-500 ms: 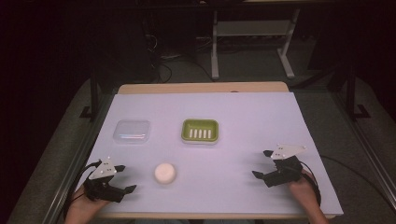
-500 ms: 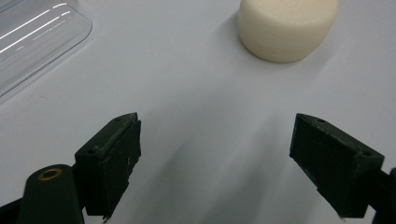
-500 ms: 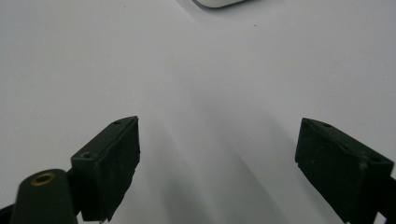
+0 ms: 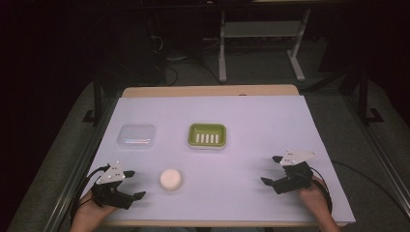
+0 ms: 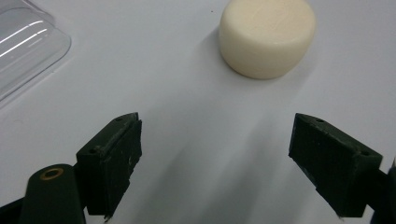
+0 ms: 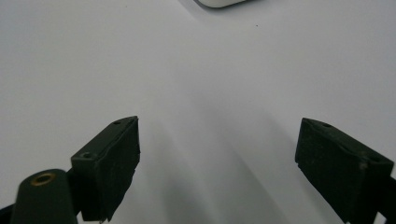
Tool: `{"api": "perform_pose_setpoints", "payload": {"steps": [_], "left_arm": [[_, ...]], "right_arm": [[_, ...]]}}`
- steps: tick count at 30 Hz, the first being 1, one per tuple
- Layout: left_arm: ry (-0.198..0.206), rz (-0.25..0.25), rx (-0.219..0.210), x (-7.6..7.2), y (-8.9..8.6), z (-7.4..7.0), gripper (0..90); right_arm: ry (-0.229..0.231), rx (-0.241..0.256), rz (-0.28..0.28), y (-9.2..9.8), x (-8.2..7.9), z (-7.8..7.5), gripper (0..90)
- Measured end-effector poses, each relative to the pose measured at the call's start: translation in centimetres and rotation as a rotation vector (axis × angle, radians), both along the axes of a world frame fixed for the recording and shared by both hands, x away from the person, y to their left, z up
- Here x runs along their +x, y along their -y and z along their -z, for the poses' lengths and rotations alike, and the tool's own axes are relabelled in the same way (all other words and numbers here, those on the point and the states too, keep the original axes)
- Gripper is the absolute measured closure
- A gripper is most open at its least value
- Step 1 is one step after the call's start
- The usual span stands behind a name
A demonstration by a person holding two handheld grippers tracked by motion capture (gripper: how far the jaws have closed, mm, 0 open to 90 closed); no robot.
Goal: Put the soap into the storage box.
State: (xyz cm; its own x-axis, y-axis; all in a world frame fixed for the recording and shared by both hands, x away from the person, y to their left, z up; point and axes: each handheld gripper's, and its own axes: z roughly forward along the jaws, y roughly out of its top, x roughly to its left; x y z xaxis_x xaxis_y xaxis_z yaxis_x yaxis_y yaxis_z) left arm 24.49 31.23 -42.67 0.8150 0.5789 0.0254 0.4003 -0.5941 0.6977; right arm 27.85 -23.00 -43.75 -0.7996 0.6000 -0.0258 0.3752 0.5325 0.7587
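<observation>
Two black grippers rest at the near edge of a white-covered table (image 4: 241, 125), jaws spread wide and empty. Just beyond the left gripper (image 4: 131, 184) sits a smooth, round cream soap bar (image 4: 171, 179); the right gripper (image 4: 270, 170) lies well apart. Farther back stand a clear plastic lid (image 4: 137, 136) and a ribbed green soap dish (image 4: 207, 135).

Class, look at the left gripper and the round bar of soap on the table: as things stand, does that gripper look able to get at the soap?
Probably yes. The left gripper is open beside the soap, with bare table between them. The clear lid lies off to one side.
</observation>
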Motion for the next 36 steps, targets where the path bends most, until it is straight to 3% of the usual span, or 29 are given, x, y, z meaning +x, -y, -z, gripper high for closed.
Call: {"api": "perform_pose_setpoints", "payload": {"steps": [20,26,36], "left_arm": [[-0.014,0.047,0.020,0.4,1.5,-0.4,16.7],[-0.006,0.092,0.031,0.5,2.9,-1.3,16.7],[-0.025,0.135,0.065,0.9,4.1,-1.4,16.6]], "right_arm": [[-0.005,0.007,0.003,0.1,0.0,0.1,13.2],[0.004,0.017,0.009,0.4,-0.3,-0.1,13.2],[0.003,0.025,0.010,0.4,-0.4,-0.1,13.2]]}}
